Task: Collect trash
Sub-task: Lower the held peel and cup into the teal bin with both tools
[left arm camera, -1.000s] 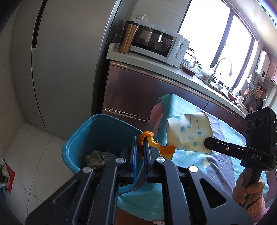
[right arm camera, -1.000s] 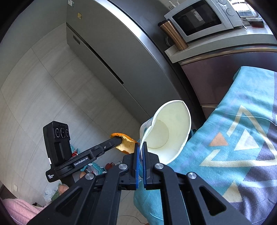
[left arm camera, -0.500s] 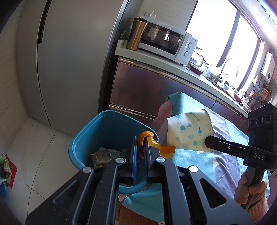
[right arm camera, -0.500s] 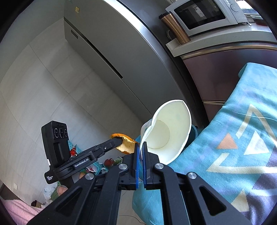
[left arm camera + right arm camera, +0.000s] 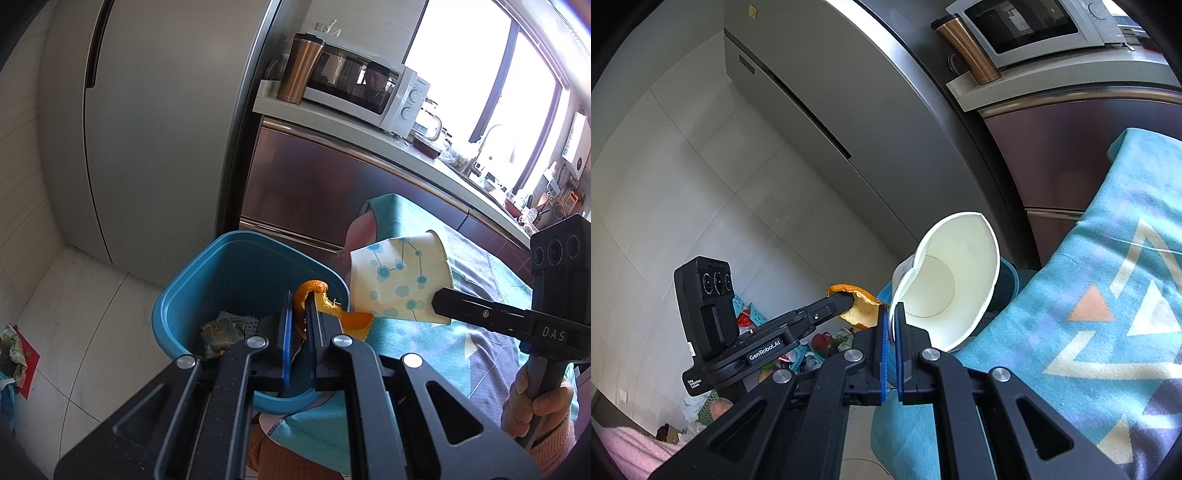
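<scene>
My left gripper [image 5: 300, 300] is shut on an orange peel [image 5: 325, 308] and holds it over the right rim of a blue trash bin [image 5: 221, 273]. The bin holds crumpled wrappers [image 5: 223, 330]. My right gripper [image 5: 894, 314] is shut on the rim of a white paper cup [image 5: 945, 288], tilted on its side. In the left wrist view the cup [image 5: 400, 282] shows blue dots and hangs just right of the bin, above the table edge. The left gripper with the peel [image 5: 860, 308] also shows in the right wrist view.
A table with a teal patterned cloth [image 5: 1108, 314] lies to the right of the bin. A grey fridge [image 5: 147, 129] and a steel cabinet [image 5: 332, 184] stand behind, with a microwave [image 5: 362, 92] and a copper tumbler [image 5: 299, 68]. Clutter [image 5: 11, 350] lies on the floor at left.
Both grippers have moved closer to the bin, still holding peel and cup. The bin now fills more of the left wrist view, and the peel sits over its rim.
</scene>
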{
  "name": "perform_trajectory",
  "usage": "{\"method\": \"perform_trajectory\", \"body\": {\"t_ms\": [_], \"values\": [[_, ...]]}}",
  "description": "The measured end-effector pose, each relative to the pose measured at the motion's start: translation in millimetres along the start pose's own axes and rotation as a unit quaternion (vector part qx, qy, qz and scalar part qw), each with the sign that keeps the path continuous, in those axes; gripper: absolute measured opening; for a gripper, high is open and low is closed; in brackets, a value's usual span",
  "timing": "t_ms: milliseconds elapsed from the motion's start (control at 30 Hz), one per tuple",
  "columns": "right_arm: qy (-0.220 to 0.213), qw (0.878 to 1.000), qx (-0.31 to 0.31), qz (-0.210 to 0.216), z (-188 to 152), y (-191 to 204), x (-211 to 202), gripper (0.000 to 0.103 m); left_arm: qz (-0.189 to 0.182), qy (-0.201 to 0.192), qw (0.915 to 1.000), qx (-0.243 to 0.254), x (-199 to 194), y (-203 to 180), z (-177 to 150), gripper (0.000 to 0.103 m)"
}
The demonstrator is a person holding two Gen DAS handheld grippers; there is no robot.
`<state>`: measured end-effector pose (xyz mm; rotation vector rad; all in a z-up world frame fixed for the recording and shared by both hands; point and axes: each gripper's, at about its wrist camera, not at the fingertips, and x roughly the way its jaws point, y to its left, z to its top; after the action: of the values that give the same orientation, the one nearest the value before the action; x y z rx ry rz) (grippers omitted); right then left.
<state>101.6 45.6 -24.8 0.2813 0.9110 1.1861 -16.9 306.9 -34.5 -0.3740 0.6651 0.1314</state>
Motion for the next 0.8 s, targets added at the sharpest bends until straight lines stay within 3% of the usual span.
{"method": "perform_trajectory", "body": {"t_ms": [800], "values": [[0.024, 1.000, 0.011, 0.002, 4, -2, 27, 0.003, 0.011, 0.009, 0.9999, -0.008, 12, 13, -2, 0.007]]}}
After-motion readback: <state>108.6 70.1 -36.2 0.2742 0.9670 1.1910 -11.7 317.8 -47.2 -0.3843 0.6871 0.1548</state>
